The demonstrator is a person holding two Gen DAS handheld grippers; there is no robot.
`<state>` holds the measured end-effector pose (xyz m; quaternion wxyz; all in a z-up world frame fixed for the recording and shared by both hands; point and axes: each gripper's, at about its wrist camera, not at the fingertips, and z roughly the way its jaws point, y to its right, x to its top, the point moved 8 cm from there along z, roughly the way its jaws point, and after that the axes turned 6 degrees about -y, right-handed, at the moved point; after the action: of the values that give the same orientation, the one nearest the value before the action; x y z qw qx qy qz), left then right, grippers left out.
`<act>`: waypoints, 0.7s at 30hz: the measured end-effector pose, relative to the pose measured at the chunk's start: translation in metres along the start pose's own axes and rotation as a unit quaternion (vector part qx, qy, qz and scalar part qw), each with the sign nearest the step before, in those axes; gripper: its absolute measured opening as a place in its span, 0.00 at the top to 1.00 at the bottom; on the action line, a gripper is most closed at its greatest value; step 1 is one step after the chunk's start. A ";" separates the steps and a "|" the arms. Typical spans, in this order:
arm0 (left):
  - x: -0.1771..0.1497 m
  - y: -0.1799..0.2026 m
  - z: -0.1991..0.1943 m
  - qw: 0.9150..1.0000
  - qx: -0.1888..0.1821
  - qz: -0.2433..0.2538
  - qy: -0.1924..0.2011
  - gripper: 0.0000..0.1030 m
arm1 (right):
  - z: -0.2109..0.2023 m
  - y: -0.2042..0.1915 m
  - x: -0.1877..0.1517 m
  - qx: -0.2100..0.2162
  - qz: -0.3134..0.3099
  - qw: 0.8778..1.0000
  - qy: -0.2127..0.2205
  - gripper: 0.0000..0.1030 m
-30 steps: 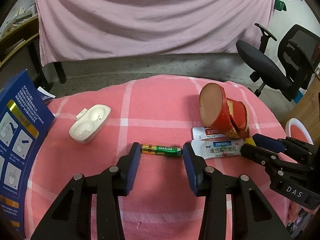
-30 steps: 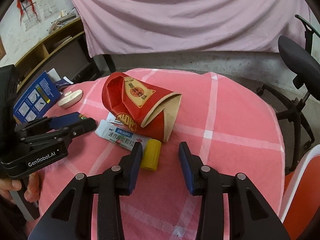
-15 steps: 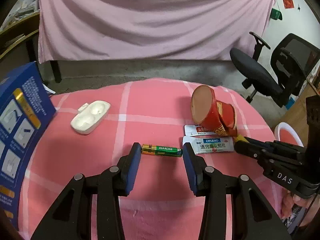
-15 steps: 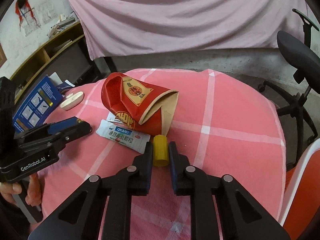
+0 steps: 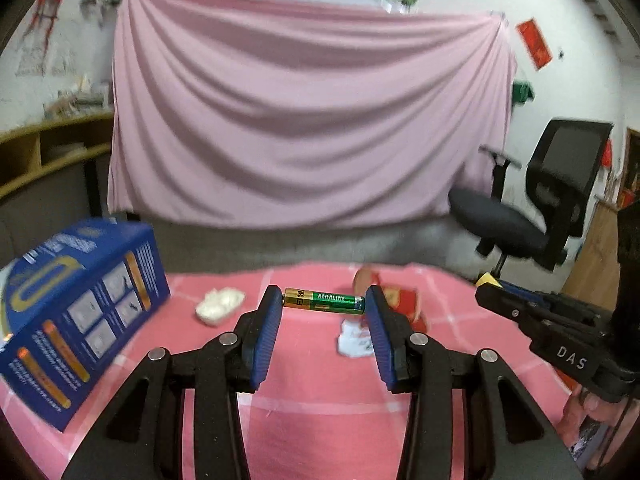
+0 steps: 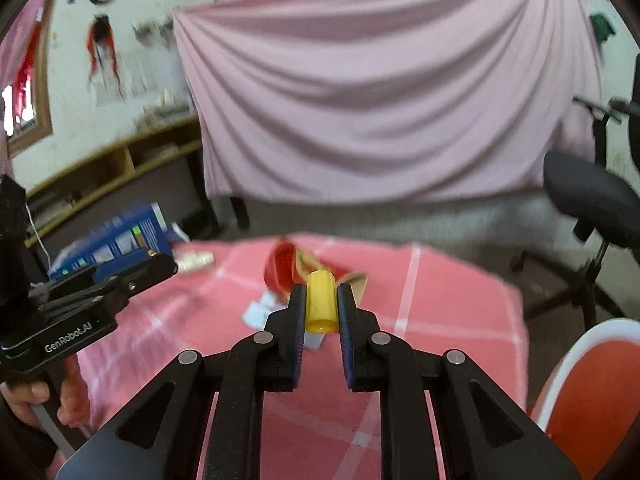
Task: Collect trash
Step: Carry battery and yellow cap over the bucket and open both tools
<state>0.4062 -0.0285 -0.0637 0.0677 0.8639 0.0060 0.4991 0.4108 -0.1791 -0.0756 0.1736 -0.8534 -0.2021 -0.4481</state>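
Observation:
My left gripper (image 5: 323, 306) is shut on a green and gold alkaline battery (image 5: 324, 302), held end to end between its blue pads, lifted above the pink checked tablecloth (image 5: 312, 380). My right gripper (image 6: 321, 304) is shut on a small yellow cylinder (image 6: 320, 303), also raised above the cloth. A crushed red paper cup (image 6: 286, 272) and white medicine sachets (image 6: 258, 310) lie on the cloth below; the cup (image 5: 404, 300) and a sachet (image 5: 354, 340) also show in the left wrist view. The right gripper appears in the left wrist view (image 5: 486, 290), the left gripper in the right wrist view (image 6: 168, 266).
A blue carton (image 5: 76, 312) stands at the table's left edge. A white plastic case (image 5: 220, 304) lies beside it. A black office chair (image 5: 532, 208) stands on the floor at right. An orange and white chair (image 6: 588, 392) is at the right. A pink sheet (image 5: 304, 120) hangs behind.
Both grippers have lifted off the table and tilted up. The left closed on the battery and raised it. The right carried the yellow cylinder up.

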 end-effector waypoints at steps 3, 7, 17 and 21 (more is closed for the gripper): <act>0.003 0.011 -0.015 0.999 0.004 0.018 0.040 0.64 | -0.016 -0.008 0.006 -0.009 -0.024 0.999 0.042 0.87; 0.004 0.019 -0.036 0.996 0.011 0.032 0.088 0.64 | -0.035 -0.017 0.012 -0.015 -0.045 0.995 0.091 0.87; 0.007 0.052 -0.075 0.985 0.021 0.057 0.160 0.64 | -0.092 -0.015 0.023 -0.018 -0.050 0.981 0.188 0.87; 0.018 0.077 -0.087 0.981 0.008 0.072 0.182 0.64 | -0.119 -0.005 0.027 -0.030 -0.050 0.974 0.218 0.87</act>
<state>0.3357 -0.0942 0.0041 0.0222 0.7569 -0.0403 0.6519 0.3397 -0.2262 0.0120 0.1652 -0.7285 -0.1887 -0.6375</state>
